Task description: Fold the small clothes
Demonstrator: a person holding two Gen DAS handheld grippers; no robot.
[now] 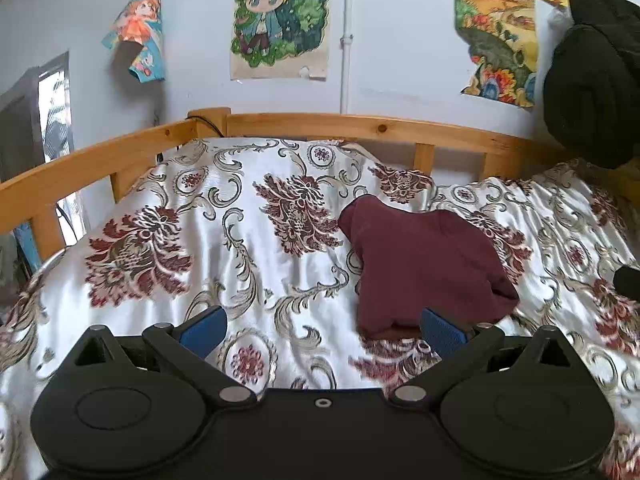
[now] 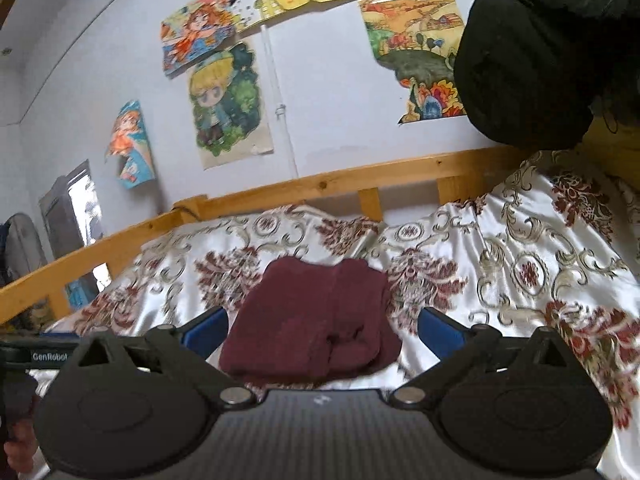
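Floral bedspread [image 1: 256, 288] carries folded maroon garment [image 1: 424, 264]; left gripper [image 1: 322, 330] at its 7 o'clock, right gripper [image 2: 322, 330] at 6, both fingers released, empty. Fold seems finished; next, probably fetch another garment.

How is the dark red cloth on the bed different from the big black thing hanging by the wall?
The dark red cloth lies folded flat on the flowery bedspread; the big black thing is up at the bed's end, bulging. The red cloth looks small and tidy; the black thing looks far bulkier and bunched. Both seem to be soft fabric, and neither gripper touches them.
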